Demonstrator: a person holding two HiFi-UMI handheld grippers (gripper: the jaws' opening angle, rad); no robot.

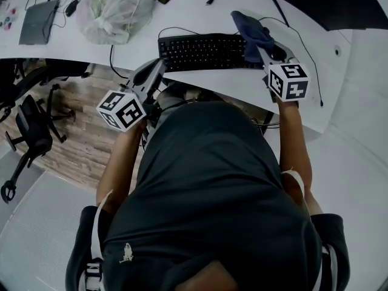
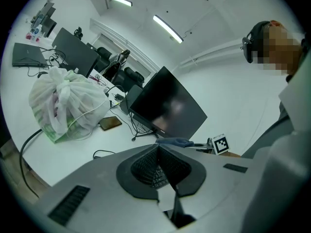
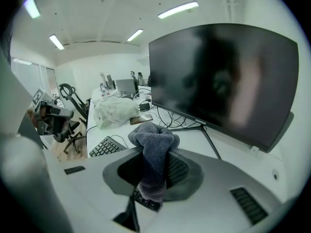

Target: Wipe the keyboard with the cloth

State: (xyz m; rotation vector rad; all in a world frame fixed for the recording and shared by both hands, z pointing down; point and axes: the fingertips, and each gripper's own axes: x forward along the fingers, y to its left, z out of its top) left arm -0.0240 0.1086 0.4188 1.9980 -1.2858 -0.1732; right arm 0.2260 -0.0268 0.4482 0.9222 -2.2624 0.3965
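Right gripper (image 1: 262, 48) pinches the blue cloth (image 1: 250, 30) over the right end of the keyboard (image 1: 203, 51) at the table's (image 1: 200, 8) front edge, while the left gripper (image 1: 155, 73), jaws together and empty, hangs just off that edge.

One black rectangular plastic keyboard (image 1: 206, 51), one blue-grey knitted cloth (image 1: 250, 30), one white crumpled plastic bag (image 1: 115, 8) at eleven o'clock, two grippers: left gripper (image 1: 159, 65), right gripper (image 1: 265, 48).

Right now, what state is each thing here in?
cloth: bunched, clamped over the keyboard's right end.
right gripper: shut on the cloth.
left gripper: shut, empty.
keyboard: flat on the desk.
monitor: screen dark.
plastic bag: knotted shut.
laptop: lid closed.
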